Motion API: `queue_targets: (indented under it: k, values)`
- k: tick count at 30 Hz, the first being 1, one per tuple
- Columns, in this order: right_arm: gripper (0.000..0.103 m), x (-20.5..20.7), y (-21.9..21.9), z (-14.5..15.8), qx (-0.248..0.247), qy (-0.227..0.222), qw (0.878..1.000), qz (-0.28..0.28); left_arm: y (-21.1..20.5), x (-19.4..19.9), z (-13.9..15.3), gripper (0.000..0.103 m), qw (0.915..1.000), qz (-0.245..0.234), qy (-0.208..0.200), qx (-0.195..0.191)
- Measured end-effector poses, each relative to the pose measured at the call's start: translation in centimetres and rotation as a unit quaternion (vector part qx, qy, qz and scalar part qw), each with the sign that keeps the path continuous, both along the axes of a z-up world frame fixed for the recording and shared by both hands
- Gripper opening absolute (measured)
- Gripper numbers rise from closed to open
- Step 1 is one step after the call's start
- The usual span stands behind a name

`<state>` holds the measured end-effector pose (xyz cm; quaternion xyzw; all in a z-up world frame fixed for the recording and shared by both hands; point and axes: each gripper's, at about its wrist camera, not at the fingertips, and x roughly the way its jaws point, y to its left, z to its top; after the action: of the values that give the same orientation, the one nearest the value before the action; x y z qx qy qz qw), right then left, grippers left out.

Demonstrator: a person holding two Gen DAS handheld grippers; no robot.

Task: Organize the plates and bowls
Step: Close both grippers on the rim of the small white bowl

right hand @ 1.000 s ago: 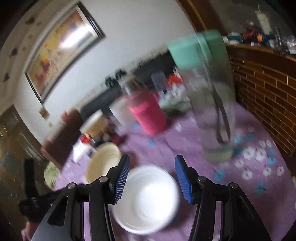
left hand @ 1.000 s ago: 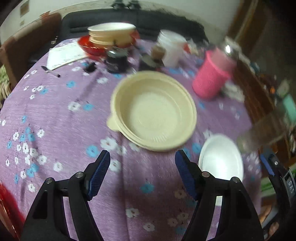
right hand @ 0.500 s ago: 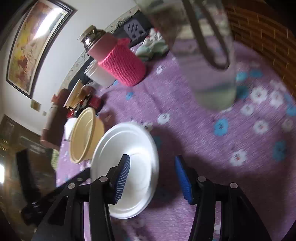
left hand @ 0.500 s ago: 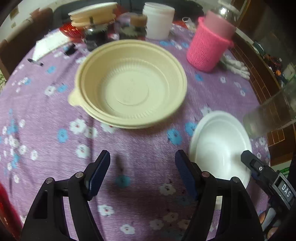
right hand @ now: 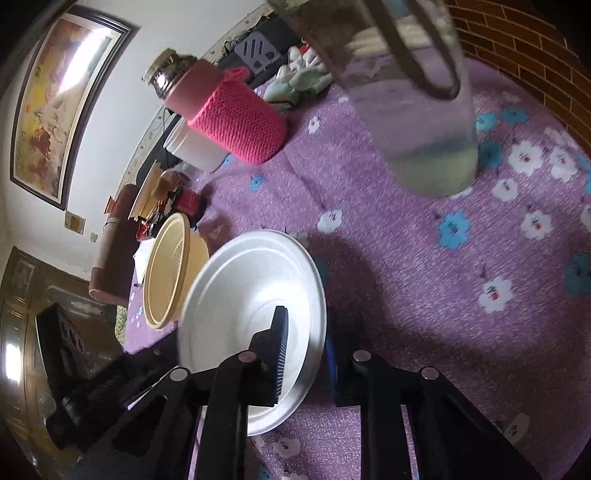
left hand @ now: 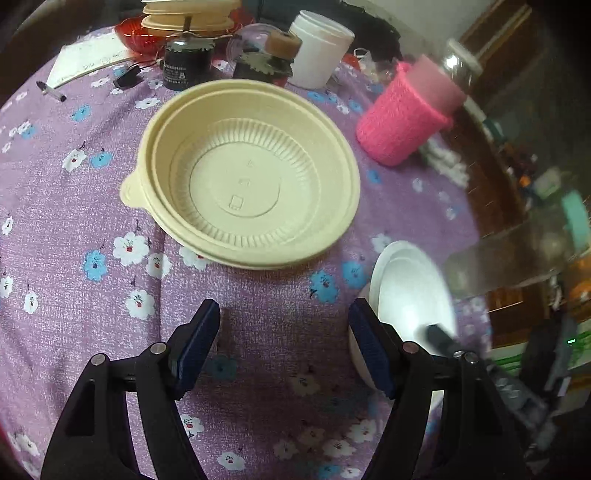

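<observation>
The right tool [right hand: 304, 354] has just been closing, and it now pinches the rim of the white bowl [right hand: 251, 295]: one finger sits inside the bowl, the other outside, against its wall. The bowl is tipped up on its side near the edge of the tabletop [right hand: 424, 258], which wears a purple cloth with white and blue flowers.

The left tool [left hand: 286, 347] hangs released above bare cloth, its blue pads [left hand: 195, 343] spread wide with nothing between them. Just beyond it lies the tan bowl [left hand: 243, 177] (it looks like two nested, judging by the doubled rim), flat on the cloth and apart from the white bowl.

Further back stand a pink knitted bottle [left hand: 406, 122], a white jar [left hand: 317, 51] and a second stack of tan dishes [left hand: 188, 14]. A clear glass jug [right hand: 413, 96] stands close to the right tool.
</observation>
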<state>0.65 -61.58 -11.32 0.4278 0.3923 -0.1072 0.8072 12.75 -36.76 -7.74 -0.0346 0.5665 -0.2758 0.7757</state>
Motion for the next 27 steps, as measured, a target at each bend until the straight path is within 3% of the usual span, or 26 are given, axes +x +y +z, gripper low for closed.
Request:
queue_targets:
  k: [6,13,21,24,25,27]
  values:
    - [0.015,0.4,0.6,-0.2,-0.01,0.007,1.0,0.004,1.0,0.7,0.2,0.072,0.9982,-0.006,0.042,-0.042]
    - [0.015,0.3,1.0,0.7,-0.052,0.004,0.999,0.0,1.9,0.7,1.6,0.072,0.9972,0.009,0.03,-0.068]
    - [0.016,0.5,1.5,0.6,-0.048,0.001,0.999,0.008,-1.8,-0.9,-1.3,0.072,0.9968,-0.047,0.055,-0.033]
    - [0.016,0.5,1.4,0.5,-0.043,0.0,0.999,0.007,-1.7,-1.1,-1.2,0.071,0.9979,-0.041,0.037,-0.033]
    - [0.017,0.5,1.4,0.4,-0.041,-0.001,0.999,0.007,-1.6,-1.1,-1.1,0.069,0.9983,-0.037,0.031,-0.034]
    - [0.019,0.5,1.2,0.2,-0.029,-0.002,1.0,0.005,-1.2,-1.1,-0.9,0.048,0.9986,-0.03,0.02,-0.037]
